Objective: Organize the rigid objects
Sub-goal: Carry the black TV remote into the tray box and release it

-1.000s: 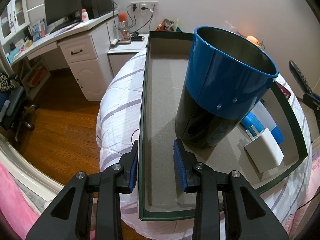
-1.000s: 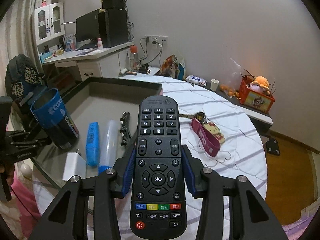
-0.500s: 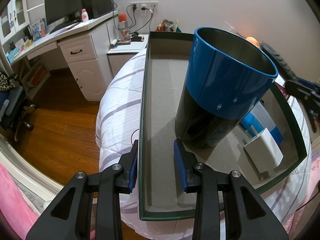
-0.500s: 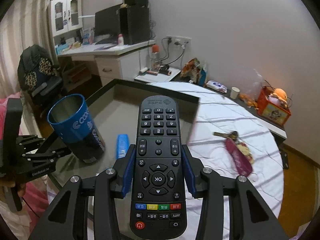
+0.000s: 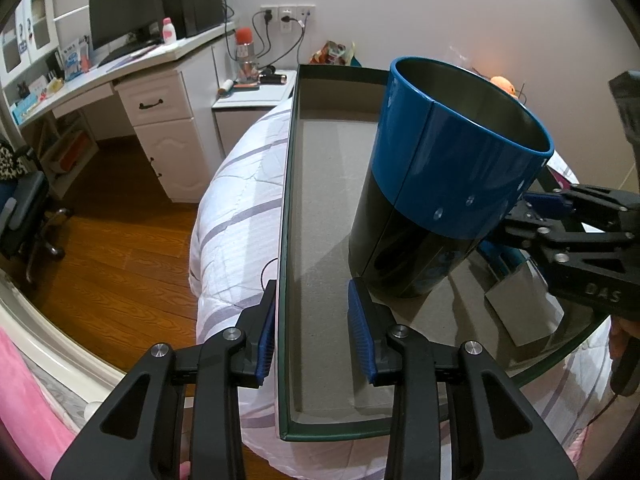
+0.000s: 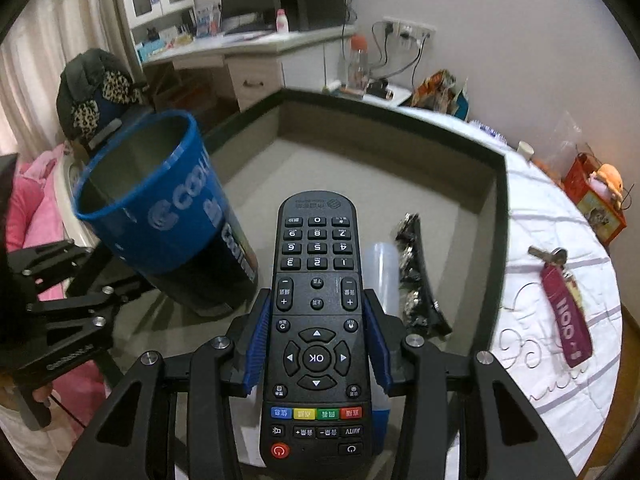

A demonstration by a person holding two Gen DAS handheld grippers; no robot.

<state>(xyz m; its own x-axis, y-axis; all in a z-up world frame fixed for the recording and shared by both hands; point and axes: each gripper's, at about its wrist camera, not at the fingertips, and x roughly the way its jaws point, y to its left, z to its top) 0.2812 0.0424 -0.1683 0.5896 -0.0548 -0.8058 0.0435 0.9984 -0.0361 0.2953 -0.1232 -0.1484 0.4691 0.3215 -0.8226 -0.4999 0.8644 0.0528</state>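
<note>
My right gripper (image 6: 316,336) is shut on a black remote control (image 6: 316,304) and holds it over the grey tray (image 6: 400,176), just right of the blue and black can (image 6: 168,216). The right gripper also shows in the left wrist view (image 5: 576,236), behind the can (image 5: 444,184). My left gripper (image 5: 312,340) is open and empty, its fingers astride the tray's left wall (image 5: 285,240), close to the can's base. In the tray lie a blue-capped clear tube (image 6: 382,272), a black hair clip (image 6: 416,276) and a white box (image 5: 524,304).
The tray rests on a bed with a white striped quilt (image 6: 560,280). A key with a maroon strap (image 6: 564,304) lies on the quilt to the right. A white desk (image 5: 160,112) and wooden floor (image 5: 112,248) lie to the left.
My right gripper has carried the remote left and forward, from over the quilt to over the tray beside the can. The left gripper has stayed still.
</note>
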